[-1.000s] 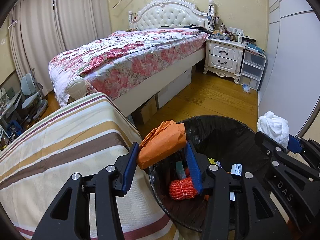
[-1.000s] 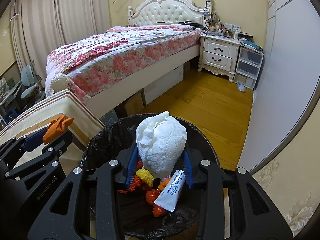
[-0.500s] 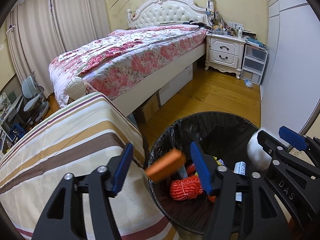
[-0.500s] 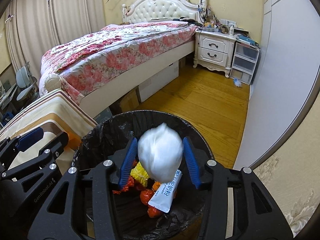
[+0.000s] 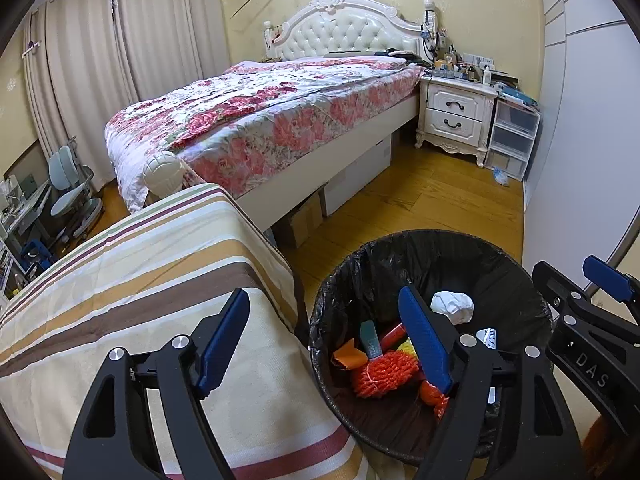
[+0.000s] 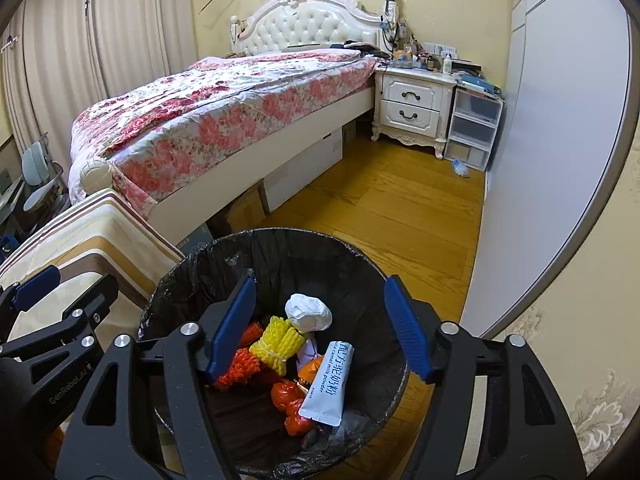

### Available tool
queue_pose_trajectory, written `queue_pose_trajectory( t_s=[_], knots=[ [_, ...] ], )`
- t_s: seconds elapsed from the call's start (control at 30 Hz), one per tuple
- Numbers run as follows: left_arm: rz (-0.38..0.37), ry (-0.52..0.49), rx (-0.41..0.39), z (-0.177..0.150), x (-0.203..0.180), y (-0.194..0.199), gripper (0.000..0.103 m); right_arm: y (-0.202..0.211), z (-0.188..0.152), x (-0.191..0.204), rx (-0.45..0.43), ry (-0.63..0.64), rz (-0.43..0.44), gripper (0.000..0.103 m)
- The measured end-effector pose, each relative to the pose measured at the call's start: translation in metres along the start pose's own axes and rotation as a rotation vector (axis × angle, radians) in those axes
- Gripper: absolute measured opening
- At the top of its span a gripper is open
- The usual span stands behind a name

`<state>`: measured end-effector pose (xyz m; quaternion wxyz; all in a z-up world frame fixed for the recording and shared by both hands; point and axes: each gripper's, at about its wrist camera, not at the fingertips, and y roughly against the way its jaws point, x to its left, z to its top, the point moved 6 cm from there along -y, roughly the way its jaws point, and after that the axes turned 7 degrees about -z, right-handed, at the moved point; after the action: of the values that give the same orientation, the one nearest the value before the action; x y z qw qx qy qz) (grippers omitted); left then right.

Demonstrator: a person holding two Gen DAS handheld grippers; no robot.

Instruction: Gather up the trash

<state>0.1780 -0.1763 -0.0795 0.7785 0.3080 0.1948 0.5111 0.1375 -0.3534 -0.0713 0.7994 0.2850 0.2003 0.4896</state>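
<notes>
Both wrist views look down close over the trash bin, sharing the bed in the upper frame.

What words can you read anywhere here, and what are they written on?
"DAS": on the black body of the right tool, seen from the left camera.
"GenRoboLAI" or similar, faint: on the left tool, seen from the right camera.
"配方驼奶粉" and "camel milk powder": on the white sachet in the trash bin.
Print on the teal packet: too small to read.
</notes>
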Motion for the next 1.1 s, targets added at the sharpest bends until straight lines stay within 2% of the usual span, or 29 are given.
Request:
queue_pose_trajectory(
  t_s=[0.4, 1.1],
  knots=[
    [0.042, 0.033, -0.049, -0.016, 0.027, 0.043, 0.081, 0.039, -0.007, 0.024, -0.045, 0.041, 0.019, 0.085],
    [0.073, 0.143, -0.140, -0.038, 0.077, 0.124, 0.085, 0.118, -0.019, 0.051, -0.122, 0.072, 0.084, 0.091]
  ],
)
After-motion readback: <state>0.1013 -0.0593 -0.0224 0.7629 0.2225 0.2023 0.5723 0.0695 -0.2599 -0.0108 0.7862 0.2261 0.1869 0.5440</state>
